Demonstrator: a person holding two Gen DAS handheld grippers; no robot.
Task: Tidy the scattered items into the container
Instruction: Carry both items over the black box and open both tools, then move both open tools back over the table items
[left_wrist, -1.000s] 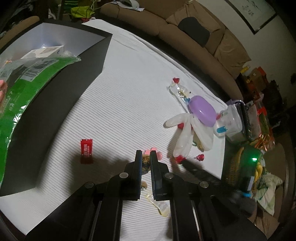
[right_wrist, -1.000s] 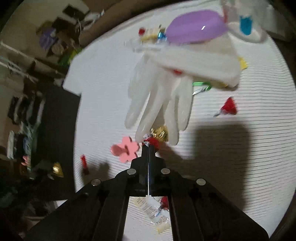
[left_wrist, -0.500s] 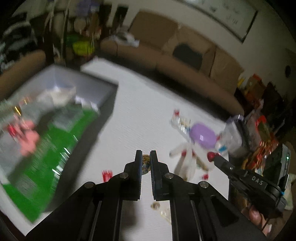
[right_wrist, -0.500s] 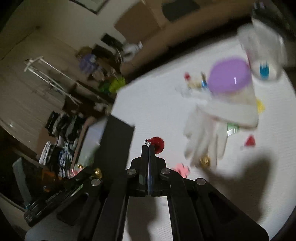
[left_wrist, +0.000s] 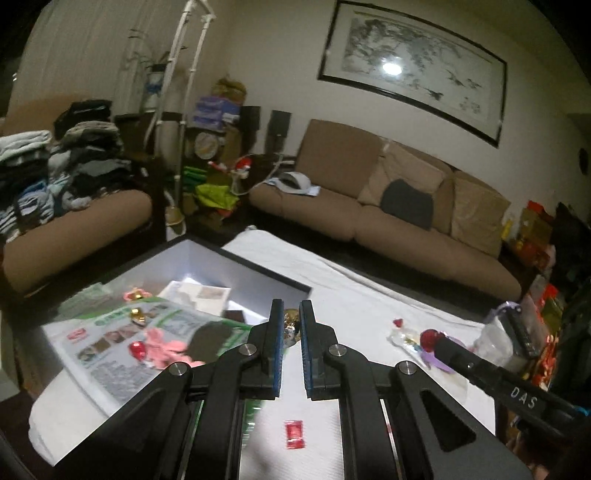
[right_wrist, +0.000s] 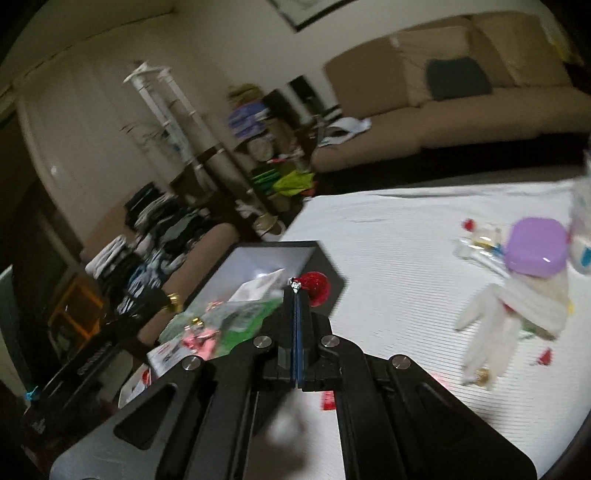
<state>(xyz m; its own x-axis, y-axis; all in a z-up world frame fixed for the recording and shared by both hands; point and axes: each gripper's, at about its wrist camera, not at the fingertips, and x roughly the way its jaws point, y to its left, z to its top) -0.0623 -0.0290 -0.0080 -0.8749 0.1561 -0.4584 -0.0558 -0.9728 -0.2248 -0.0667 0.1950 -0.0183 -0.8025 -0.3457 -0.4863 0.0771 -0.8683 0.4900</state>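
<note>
My left gripper (left_wrist: 291, 308) is shut on a gold-wrapped candy (left_wrist: 291, 325), held in the air just right of the black box (left_wrist: 266, 275). My right gripper (right_wrist: 296, 293) is shut on the twisted wrapper end of a red foil candy (right_wrist: 317, 288), near the box's corner (right_wrist: 328, 266). The box holds a green packet (left_wrist: 166, 321), pink flower clips (left_wrist: 162, 345), small candies and a white carton. A purple case (right_wrist: 535, 251), a white glove (right_wrist: 509, 314) and a red sachet (left_wrist: 294, 434) lie on the white striped cloth.
A clear plastic container (left_wrist: 506, 332) stands at the table's right edge. A brown sofa (left_wrist: 388, 206) runs behind the table, with piled clothes (left_wrist: 62, 166) on a seat to the left. A small gold candy (right_wrist: 482, 376) lies by the glove's fingertips.
Both grippers lifted off the cloth with their candies and tilted up, so the room shows. They moved left toward the box, leaving the glove and purple case behind.
</note>
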